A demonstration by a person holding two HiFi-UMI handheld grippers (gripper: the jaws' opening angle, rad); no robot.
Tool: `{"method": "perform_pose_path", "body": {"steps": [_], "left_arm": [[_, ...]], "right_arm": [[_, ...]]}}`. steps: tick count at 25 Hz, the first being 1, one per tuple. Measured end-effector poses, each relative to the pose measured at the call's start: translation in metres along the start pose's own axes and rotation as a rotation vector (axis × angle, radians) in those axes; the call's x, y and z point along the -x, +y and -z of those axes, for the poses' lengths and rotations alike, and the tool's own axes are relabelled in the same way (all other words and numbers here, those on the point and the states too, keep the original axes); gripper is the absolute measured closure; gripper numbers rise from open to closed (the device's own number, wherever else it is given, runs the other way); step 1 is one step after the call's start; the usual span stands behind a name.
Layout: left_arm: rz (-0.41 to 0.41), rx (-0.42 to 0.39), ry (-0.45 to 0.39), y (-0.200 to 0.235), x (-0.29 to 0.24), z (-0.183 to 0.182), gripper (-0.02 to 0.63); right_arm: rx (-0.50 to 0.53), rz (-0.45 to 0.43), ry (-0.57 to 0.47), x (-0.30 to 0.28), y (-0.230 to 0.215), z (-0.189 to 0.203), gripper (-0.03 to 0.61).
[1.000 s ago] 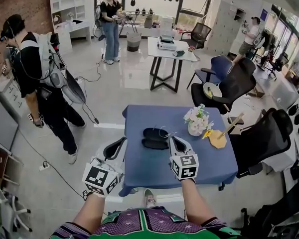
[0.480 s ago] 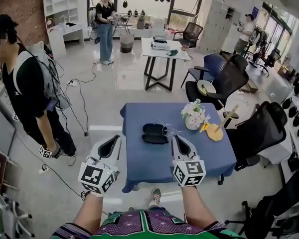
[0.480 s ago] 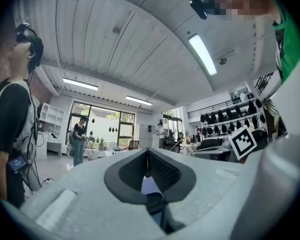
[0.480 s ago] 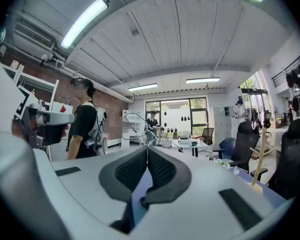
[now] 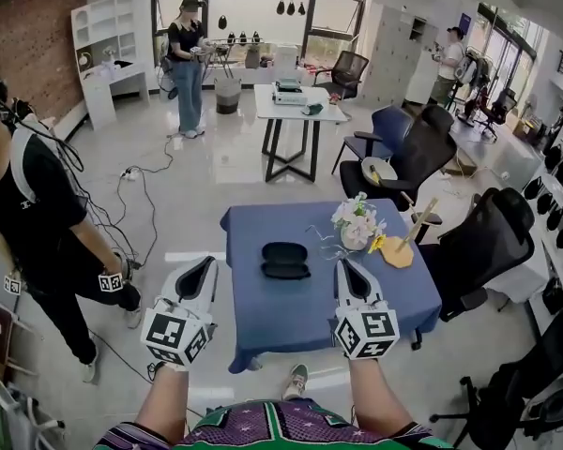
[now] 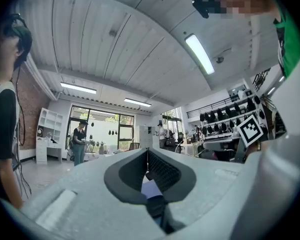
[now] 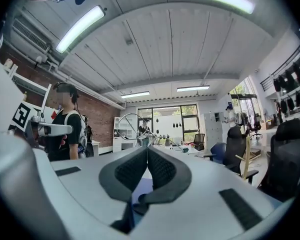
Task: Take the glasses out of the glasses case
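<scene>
A black glasses case [image 5: 286, 260] lies on the blue table [image 5: 291, 319], seemingly open in two halves. My right gripper [image 5: 342, 264] hovers just right of the case, shut on thin wire-rimmed glasses [image 5: 325, 242]. In the right gripper view the glasses [image 7: 126, 126] stick up and left from the closed tips of the right gripper [image 7: 147, 149]. My left gripper [image 5: 209, 262] hangs in the air off the table's left edge, shut with nothing in it. The left gripper view shows the left gripper [image 6: 147, 151] with its jaws pressed together.
A vase of flowers [image 5: 355, 225] and a yellow wooden piece [image 5: 394, 249] stand at the table's right back. Black office chairs [image 5: 479, 242] crowd the right side. A person in black [image 5: 38, 242] stands on the left, and cables lie on the floor.
My right gripper has carried the glasses to the right, away from the case. The left gripper has held its place. The person on the left has stepped nearer.
</scene>
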State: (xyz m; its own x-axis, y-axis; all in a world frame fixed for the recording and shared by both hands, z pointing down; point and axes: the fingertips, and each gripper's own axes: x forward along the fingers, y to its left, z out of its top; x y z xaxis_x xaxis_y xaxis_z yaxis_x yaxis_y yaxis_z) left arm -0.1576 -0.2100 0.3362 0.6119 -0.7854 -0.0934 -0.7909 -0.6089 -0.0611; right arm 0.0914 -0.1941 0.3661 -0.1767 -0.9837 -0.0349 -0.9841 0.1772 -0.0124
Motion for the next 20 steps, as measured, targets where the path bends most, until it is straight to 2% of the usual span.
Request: {"method": "perform_pose_path", "body": {"steps": [10,20], "left_arm": [[0.026,-0.006,-0.01,-0.006,-0.013,-0.005,0.597],[0.016,0.008,-0.007,-0.002,-0.01,-0.001,0.598]], "right_arm": [[-0.003,0.017,-0.017,0.0,-0.011,-0.008,0.574],[-0.015,0.004,-0.015,-0.006,-0.009,-0.008,0.574]]}}
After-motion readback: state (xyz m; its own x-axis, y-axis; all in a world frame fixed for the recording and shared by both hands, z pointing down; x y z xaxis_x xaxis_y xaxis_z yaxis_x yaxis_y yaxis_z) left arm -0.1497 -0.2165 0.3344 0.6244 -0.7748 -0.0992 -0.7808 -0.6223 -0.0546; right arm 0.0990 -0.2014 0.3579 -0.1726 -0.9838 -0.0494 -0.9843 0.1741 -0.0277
